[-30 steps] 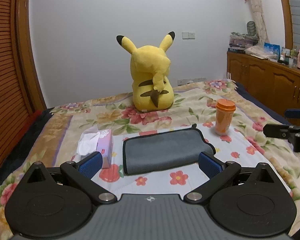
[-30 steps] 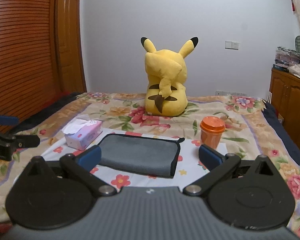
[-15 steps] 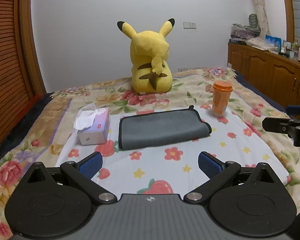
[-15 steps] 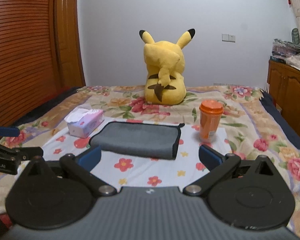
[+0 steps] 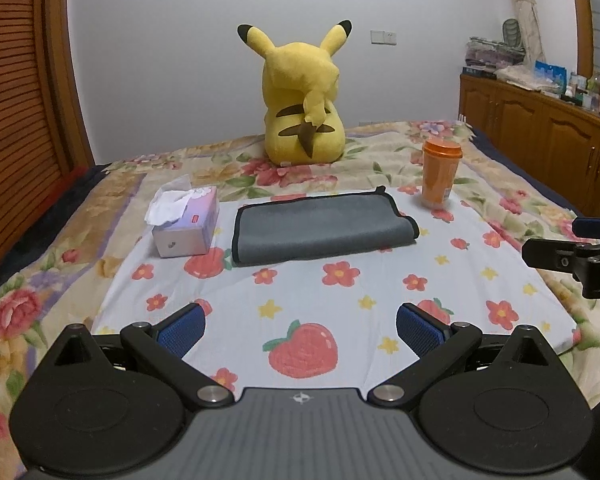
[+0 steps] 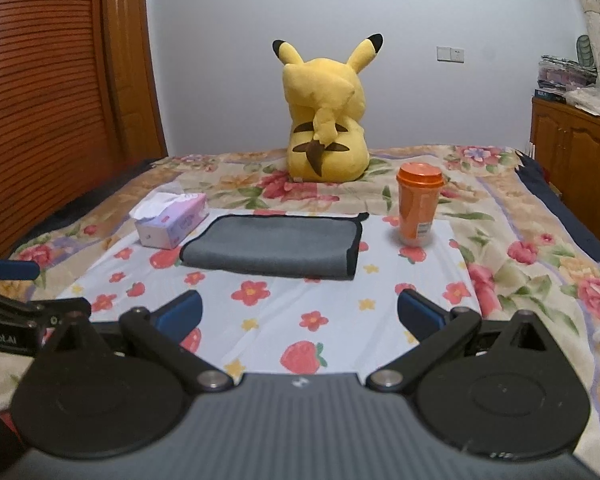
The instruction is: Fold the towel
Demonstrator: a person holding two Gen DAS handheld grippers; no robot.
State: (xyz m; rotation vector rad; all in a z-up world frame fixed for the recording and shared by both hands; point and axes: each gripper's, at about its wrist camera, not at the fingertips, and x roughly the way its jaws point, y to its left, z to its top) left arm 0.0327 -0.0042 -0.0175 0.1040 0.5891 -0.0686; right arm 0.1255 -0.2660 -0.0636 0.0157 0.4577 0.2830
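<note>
A grey towel with black trim [image 5: 324, 228] lies folded flat on a white flower-and-strawberry cloth [image 5: 340, 300] on the bed; it also shows in the right wrist view [image 6: 276, 246]. My left gripper [image 5: 300, 330] is open and empty, held well back from the towel over the cloth's near part. My right gripper [image 6: 298, 314] is open and empty, also back from the towel. The right gripper's fingers [image 5: 556, 258] show at the right edge of the left wrist view. The left gripper's fingers [image 6: 12, 270] show at the left edge of the right wrist view.
A tissue box [image 5: 186, 222] stands left of the towel. An orange lidded cup [image 5: 440, 172] stands to its right. A yellow plush toy [image 5: 304, 100] sits behind it. A wooden cabinet [image 5: 540, 140] runs along the right, a slatted wooden door [image 6: 40, 100] on the left.
Both grippers have drawn back and up from the towel, so it looks farther away. The towel stays folded and has not moved.
</note>
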